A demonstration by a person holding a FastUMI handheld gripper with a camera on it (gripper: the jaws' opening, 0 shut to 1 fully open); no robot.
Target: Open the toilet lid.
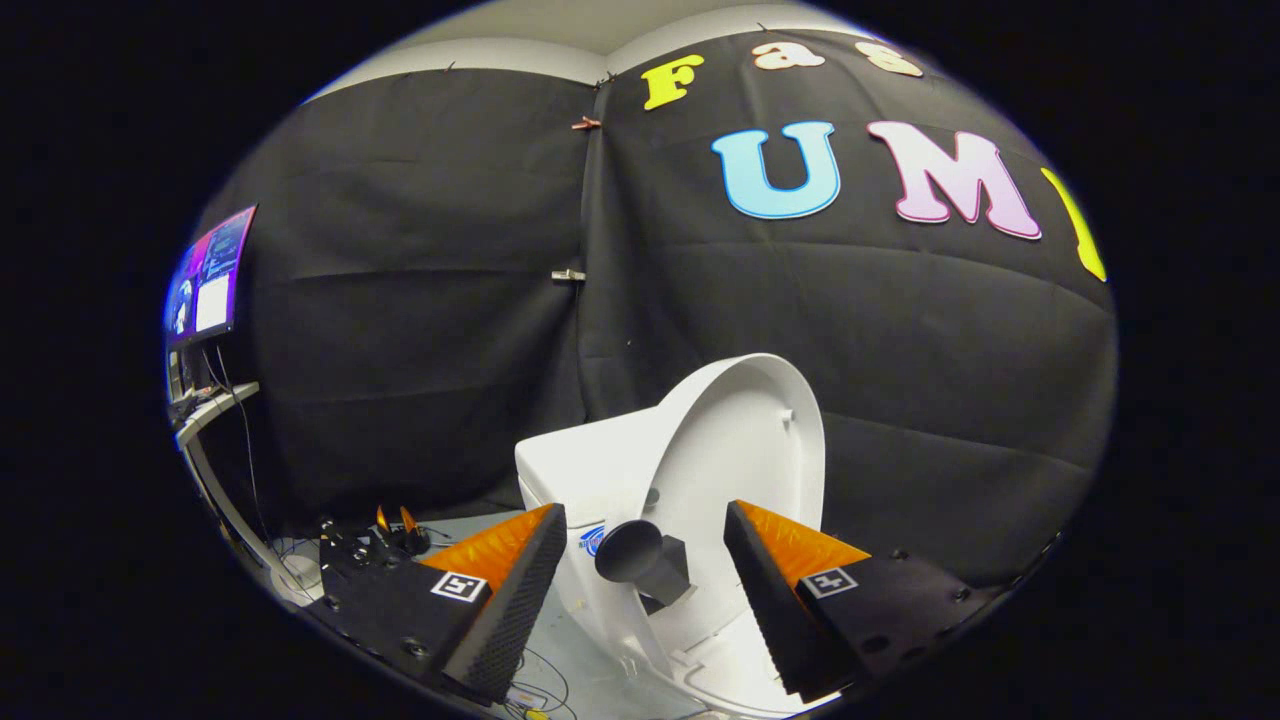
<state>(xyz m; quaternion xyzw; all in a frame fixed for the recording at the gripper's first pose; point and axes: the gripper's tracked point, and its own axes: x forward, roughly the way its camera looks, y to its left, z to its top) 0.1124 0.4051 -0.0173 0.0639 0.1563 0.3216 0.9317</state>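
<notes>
**Tongs held apart in front of a raised toilet lid**

Tongs [645,560] are seen with both fingers spread wide, nothing pressed between them. A dark knob [630,551] on a short black block is seen in the gap between the fingers, nearer the left finger; it appears fixed to the toilet lid [745,440], though the joint itself cannot be made out clearly. Neither finger is touching the knob.

The lid is stood up, tilted back, its pale inner face turned toward the fingers and its rounded top edge rising well above them. It is leaned against, or held just ahead of, the white tank [590,455] behind it; whether the two touch cannot be told. Below the lid, between and beneath the fingers, part of the white toilet seat [715,650] is shown.

Black cloth [420,330] is hung behind the toilet as the wall. Far off to the left of the fingers, a lit monitor [210,275] is mounted above a pale shelf [215,405], with cables trailing down. Near the floor, just beyond the left finger, a small cluster of dark equipment [365,545] is gathered.
</notes>
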